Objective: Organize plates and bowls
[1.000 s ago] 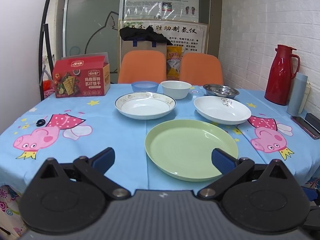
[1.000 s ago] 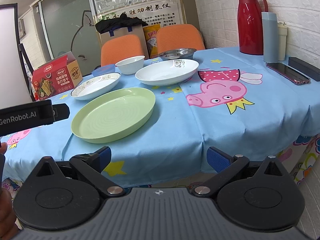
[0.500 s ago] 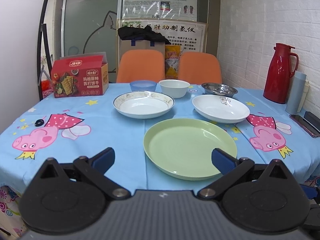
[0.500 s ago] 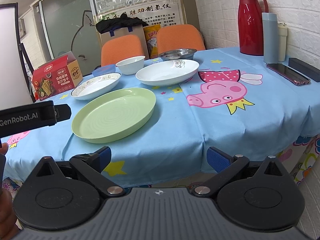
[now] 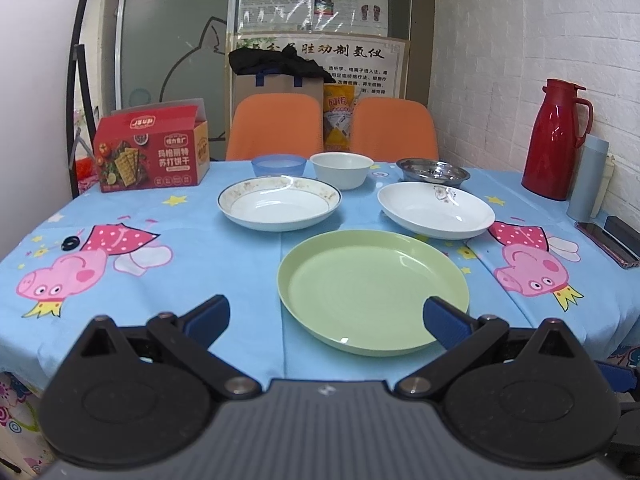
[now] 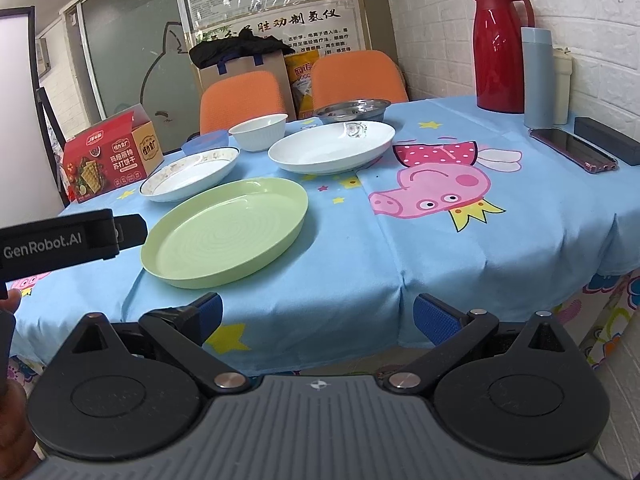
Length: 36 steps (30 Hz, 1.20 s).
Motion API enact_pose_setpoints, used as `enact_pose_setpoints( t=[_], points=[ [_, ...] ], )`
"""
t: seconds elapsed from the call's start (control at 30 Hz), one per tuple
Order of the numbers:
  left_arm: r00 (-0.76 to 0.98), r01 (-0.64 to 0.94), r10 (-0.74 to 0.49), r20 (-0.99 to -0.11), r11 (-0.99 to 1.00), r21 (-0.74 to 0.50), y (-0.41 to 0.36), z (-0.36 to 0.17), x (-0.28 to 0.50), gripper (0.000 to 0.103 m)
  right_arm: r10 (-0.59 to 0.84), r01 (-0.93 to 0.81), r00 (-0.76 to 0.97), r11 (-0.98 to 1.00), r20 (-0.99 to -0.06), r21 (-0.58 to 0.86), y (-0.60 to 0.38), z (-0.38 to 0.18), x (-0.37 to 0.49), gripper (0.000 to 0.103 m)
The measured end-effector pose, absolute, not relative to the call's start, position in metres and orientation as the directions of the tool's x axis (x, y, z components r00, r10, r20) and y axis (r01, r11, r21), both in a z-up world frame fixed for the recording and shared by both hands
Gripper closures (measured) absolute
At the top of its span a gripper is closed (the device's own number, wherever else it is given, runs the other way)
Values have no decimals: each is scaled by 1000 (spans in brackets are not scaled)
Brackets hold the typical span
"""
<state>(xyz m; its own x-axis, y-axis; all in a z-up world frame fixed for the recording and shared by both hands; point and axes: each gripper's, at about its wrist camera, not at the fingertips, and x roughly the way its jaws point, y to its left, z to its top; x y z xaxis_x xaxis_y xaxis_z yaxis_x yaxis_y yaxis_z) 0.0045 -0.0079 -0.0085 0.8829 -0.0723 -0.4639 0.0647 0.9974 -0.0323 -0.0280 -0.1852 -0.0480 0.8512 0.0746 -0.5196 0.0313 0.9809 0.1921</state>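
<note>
A green plate lies nearest on the blue tablecloth. Behind it sit a gold-rimmed white plate on the left and a plain white plate on the right. Further back stand a blue bowl, a white bowl and a steel dish. My left gripper is open and empty over the table's near edge, its right finger over the green plate's rim. My right gripper is open and empty, in front of the table edge.
A red cracker box stands at the back left. A red thermos, a grey-blue flask, a phone and a dark case line the right side by the brick wall. Two orange chairs stand behind the table.
My left gripper has drawn back slightly from the table. The right gripper has hardly moved. No dish has moved.
</note>
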Motion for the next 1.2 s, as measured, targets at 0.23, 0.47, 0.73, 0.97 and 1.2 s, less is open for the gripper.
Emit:
enact_pose_setpoints(
  t=[0.23, 0.47, 0.73, 0.97, 1.2],
  points=[
    [870, 67, -80, -487, 997, -43, -8, -16, 19, 0, 63, 49, 843, 980, -535, 191, -188, -51, -22, 0],
    [869, 42, -58, -492, 998, -43, -1, -20, 32, 0, 9, 87, 850, 984, -527, 156, -194, -51, -16, 0],
    [844, 24, -49, -535, 998, -54, 9, -21, 63, 0, 15, 73, 840, 987, -543, 140, -188, -45, 9, 0],
    [822, 2, -44, -568, 997, -75, 17, -18, 95, 0, 29, 45, 837, 992, -547, 121, -181, -31, 40, 0],
    [788, -6, -25, -615, 999, -48, 23, -22, 130, 0, 49, 28, 818, 992, -574, 124, -182, -29, 80, 0]
  ],
)
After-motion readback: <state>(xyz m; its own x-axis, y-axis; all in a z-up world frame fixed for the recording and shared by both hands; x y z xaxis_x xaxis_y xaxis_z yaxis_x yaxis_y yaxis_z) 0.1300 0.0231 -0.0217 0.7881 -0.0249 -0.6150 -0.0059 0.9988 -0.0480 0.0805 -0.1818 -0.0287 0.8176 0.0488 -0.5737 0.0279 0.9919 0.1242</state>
